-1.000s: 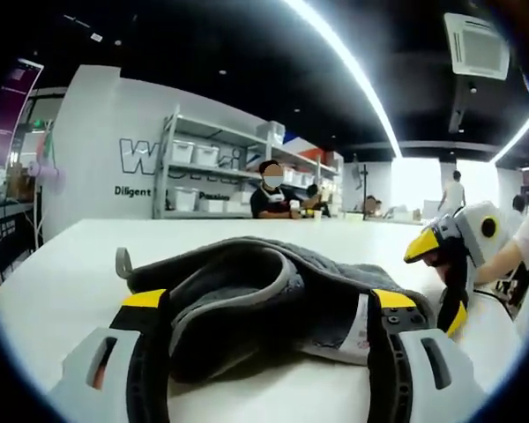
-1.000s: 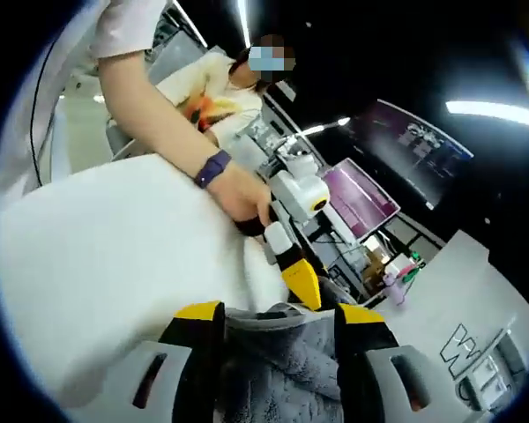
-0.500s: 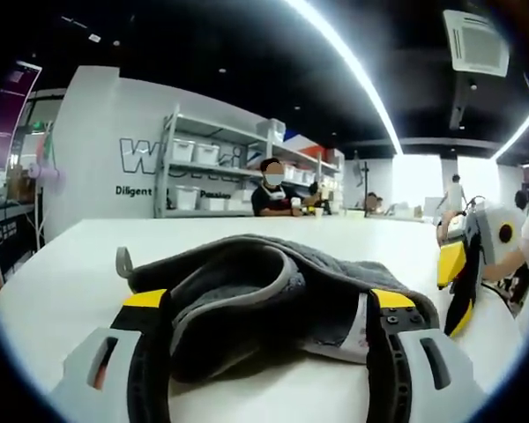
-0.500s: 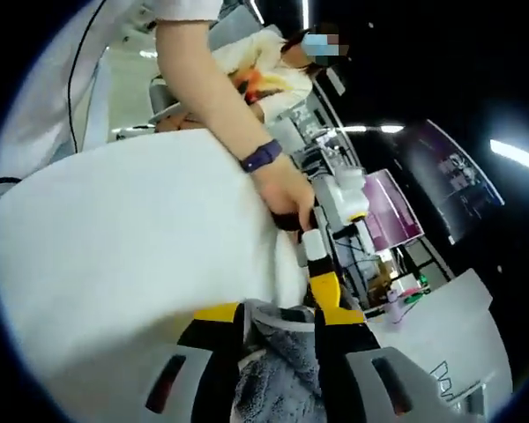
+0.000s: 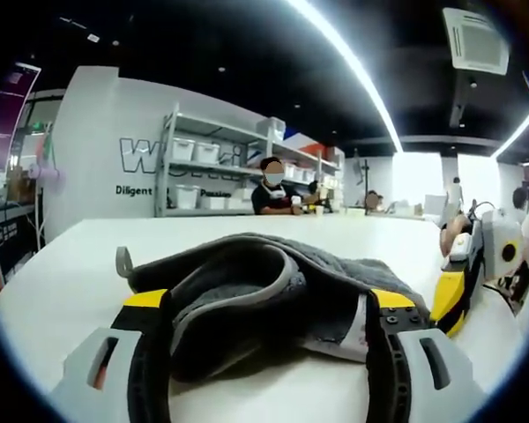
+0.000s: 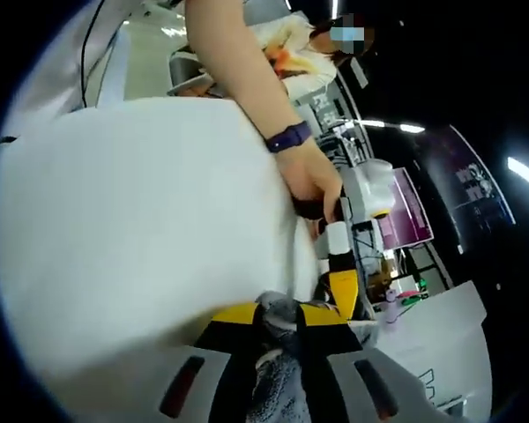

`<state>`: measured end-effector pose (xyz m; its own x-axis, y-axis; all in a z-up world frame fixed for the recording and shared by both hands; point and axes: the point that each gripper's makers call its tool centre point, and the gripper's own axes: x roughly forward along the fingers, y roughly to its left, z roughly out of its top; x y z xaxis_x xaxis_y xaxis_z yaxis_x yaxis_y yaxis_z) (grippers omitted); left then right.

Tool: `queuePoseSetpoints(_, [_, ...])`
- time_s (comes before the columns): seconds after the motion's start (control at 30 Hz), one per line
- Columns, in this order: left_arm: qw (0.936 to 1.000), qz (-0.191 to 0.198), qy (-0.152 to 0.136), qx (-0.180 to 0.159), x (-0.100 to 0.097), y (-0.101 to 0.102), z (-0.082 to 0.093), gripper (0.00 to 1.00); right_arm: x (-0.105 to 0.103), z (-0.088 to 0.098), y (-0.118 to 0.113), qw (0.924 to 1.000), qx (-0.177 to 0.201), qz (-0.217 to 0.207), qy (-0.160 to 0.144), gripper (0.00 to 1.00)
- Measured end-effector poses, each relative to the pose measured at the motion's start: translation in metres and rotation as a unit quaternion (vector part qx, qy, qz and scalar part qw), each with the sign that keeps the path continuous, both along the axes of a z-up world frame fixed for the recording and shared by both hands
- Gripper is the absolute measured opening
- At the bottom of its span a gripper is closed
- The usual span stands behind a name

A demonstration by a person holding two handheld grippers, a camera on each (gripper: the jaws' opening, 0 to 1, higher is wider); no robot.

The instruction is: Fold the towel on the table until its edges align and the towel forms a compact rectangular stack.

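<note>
In the left gripper view, at far left, you see a purple banner [image 5: 7, 106] whose writing is too small to read; next to it the white wall [image 5: 106, 150] carries big outlined letters starting with "W", partly hidden by a shelf rack [image 5: 207, 172] with white bins, and below them the small word "Diligent". Lower in this view, your left hand-held gripper [image 5: 269, 304] has its two jaws set wide apart, with yellow pads at the tips, and the grey towel [image 5: 247, 286] lies bunched on the white surface [image 5: 62, 282] between them; the jaws stand on either side of the heap and you cannot tell if they touch it. The towel is dark grey, with a lighter hem that curls in a loop, a small hanging loop at its left end and a white care label near the right jaw; the print on it is not readable. Further right, the other hand-held gripper stands at the towel's far end. In the right gripper view, your right hand-held gripper [image 6: 280, 319] has its jaws nearly together, pinching a fold of the grey towel between the yellow tips.
</note>
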<state>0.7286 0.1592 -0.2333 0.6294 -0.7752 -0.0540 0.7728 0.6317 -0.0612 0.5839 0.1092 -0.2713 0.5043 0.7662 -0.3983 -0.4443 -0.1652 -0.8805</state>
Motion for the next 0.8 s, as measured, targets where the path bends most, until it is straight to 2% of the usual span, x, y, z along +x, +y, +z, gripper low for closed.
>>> queuePoseSetpoints(0.23, [1.0, 0.0, 0.0, 0.0, 0.001, 0.001, 0.0, 0.89, 0.0, -0.003, 0.0, 0.999, -0.031, 0.001, -0.031, 0.05])
queuePoseSetpoints(0.33, [1.0, 0.0, 0.0, 0.001, 0.001, 0.001, 0.0, 0.89, 0.0, -0.004, 0.001, 0.9978, -0.049, 0.0, -0.045, 0.0])
queuePoseSetpoints(0.5, [1.0, 0.0, 0.0, 0.001, 0.001, 0.002, 0.0, 0.88, 0.0, -0.005, 0.001, 0.9966, -0.059, -0.004, -0.057, 0.0])
queuePoseSetpoints(0.53, [1.0, 0.001, 0.001, 0.001, 0.002, 0.002, 0.0, 0.88, 0.002, -0.005, -0.001, 0.9952, -0.069, -0.012, -0.069, 0.0])
queuePoseSetpoints(0.8, [1.0, 0.001, 0.0, 0.003, 0.002, 0.003, 0.0, 0.88, 0.014, 0.016, -0.012, 0.9934, -0.047, -0.052, -0.09, 0.0])
